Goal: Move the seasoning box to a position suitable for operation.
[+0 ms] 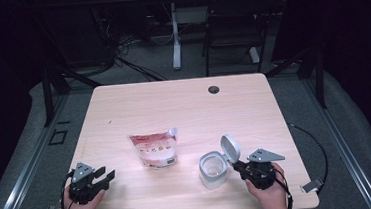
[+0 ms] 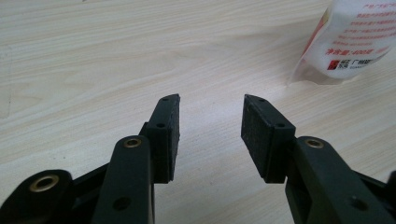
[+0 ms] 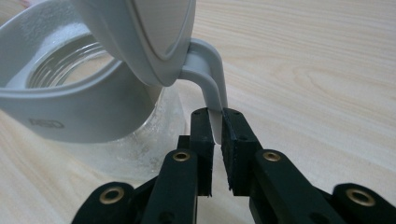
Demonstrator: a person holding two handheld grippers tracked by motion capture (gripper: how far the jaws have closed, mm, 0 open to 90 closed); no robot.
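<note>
Holding: my right gripper [image 3: 217, 122] is pinching the jar's handle [image 3: 212, 84], lid [image 1: 230, 148] standing open.
Waiting: my left gripper [image 2: 210, 112] is resting spread, empty.
Remaining: pouch [image 1: 154, 149] is lying unopened, likely unpoured.

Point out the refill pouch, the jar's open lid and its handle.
Refill pouch [image 1: 154, 150], high view, printed front.
Jar's open lid [image 1: 230, 148], high view, inner face.
Jar handle [image 3: 212, 79], right gripper view, curved grey arm.
</note>
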